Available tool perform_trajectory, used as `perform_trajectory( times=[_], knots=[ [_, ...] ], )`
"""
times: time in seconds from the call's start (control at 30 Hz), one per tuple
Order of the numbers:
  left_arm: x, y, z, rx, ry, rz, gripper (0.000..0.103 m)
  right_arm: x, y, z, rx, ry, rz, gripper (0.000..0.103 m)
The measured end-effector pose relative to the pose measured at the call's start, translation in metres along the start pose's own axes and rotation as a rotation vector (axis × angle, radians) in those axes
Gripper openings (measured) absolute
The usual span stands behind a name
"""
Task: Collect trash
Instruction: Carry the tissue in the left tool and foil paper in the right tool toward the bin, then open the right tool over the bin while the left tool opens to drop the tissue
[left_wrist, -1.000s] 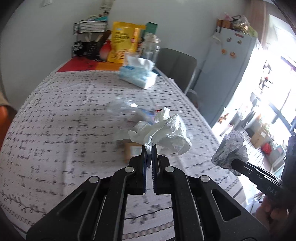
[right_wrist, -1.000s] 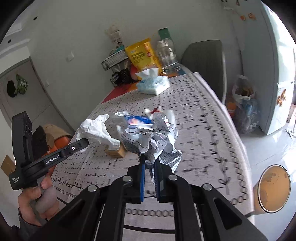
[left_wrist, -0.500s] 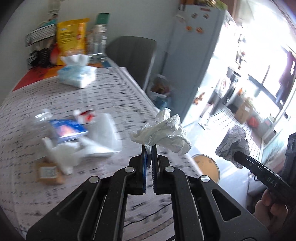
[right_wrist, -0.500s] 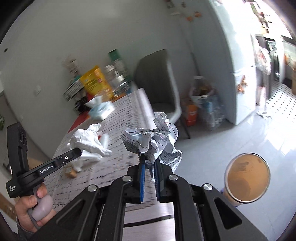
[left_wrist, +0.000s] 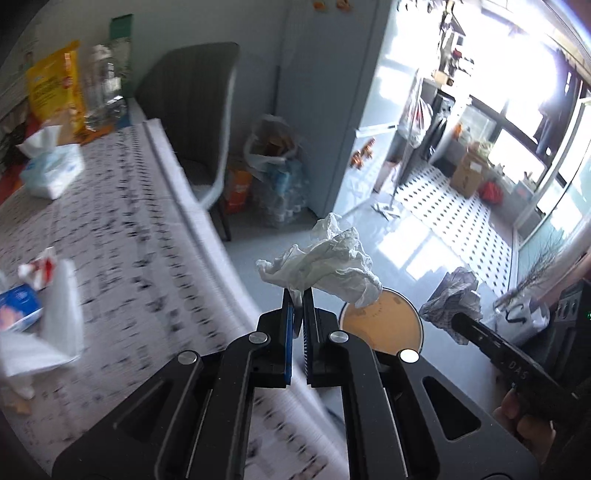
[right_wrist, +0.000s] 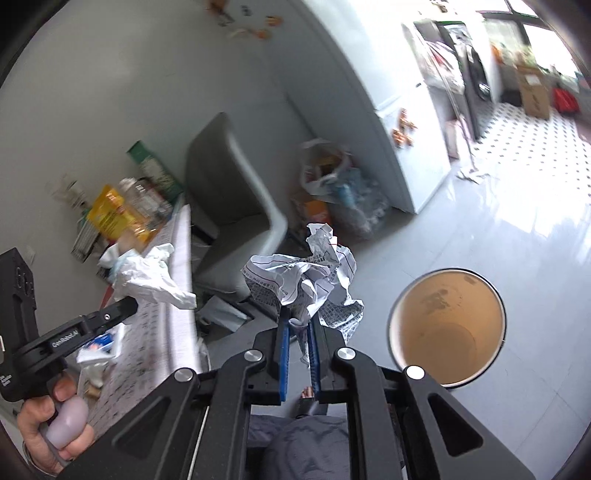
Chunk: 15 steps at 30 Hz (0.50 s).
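My left gripper (left_wrist: 297, 295) is shut on a crumpled white tissue (left_wrist: 325, 264), held in the air past the table's edge. My right gripper (right_wrist: 297, 318) is shut on a crumpled ball of printed paper (right_wrist: 306, 277). An open round bin (right_wrist: 447, 328) with a brown inside stands on the floor, to the right of the paper ball; in the left wrist view the bin (left_wrist: 384, 325) lies just beyond the tissue. Each gripper shows in the other's view, the right gripper (left_wrist: 456, 319) with the paper ball (left_wrist: 452, 299) and the left gripper (right_wrist: 127, 304) with the tissue (right_wrist: 147, 275).
The patterned table (left_wrist: 122, 236) at left still carries wrappers (left_wrist: 33, 314), a tissue box (left_wrist: 51, 170) and a yellow bag (left_wrist: 55, 88). A grey chair (right_wrist: 229, 192), a bag of bottles (right_wrist: 340, 192) and a white fridge (right_wrist: 399, 110) stand behind. The floor (right_wrist: 517, 229) is tiled.
Both grippers have swung right, off the table and out over the floor, each still clamping its crumpled piece. The bin has come closer and larger in both views.
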<state>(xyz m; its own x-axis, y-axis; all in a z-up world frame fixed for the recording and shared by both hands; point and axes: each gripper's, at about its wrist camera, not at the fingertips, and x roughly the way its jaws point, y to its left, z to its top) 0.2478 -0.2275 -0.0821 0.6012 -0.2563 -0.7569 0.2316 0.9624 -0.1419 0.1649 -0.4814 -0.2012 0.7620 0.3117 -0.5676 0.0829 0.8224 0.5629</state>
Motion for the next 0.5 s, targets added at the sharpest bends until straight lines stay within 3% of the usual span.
perform_trajectory(
  times=[0.3,0.33,0.37,0.4,0.5],
  knots=[
    [0.064,-0.049,0.025,0.041,0.067,-0.045,0.006,0.03,-0.07,0.028,0.061,0.0,-0.073,0.013],
    [0.071,-0.055,0.028,0.045,0.076,-0.051,0.006,0.035,-0.077,0.031,0.065,0.005,-0.08,0.025],
    [0.078,-0.06,0.03,0.048,0.085,-0.057,0.006,0.041,-0.086,0.035,0.075,0.005,-0.089,0.05],
    [0.084,-0.064,0.032,0.049,0.095,-0.064,0.006,0.043,-0.091,0.037,0.084,-0.006,-0.09,0.057],
    [0.102,-0.08,0.038,0.055,0.129,-0.084,0.006,0.045,-0.108,0.042,0.106,-0.022,-0.094,0.059]
  ],
)
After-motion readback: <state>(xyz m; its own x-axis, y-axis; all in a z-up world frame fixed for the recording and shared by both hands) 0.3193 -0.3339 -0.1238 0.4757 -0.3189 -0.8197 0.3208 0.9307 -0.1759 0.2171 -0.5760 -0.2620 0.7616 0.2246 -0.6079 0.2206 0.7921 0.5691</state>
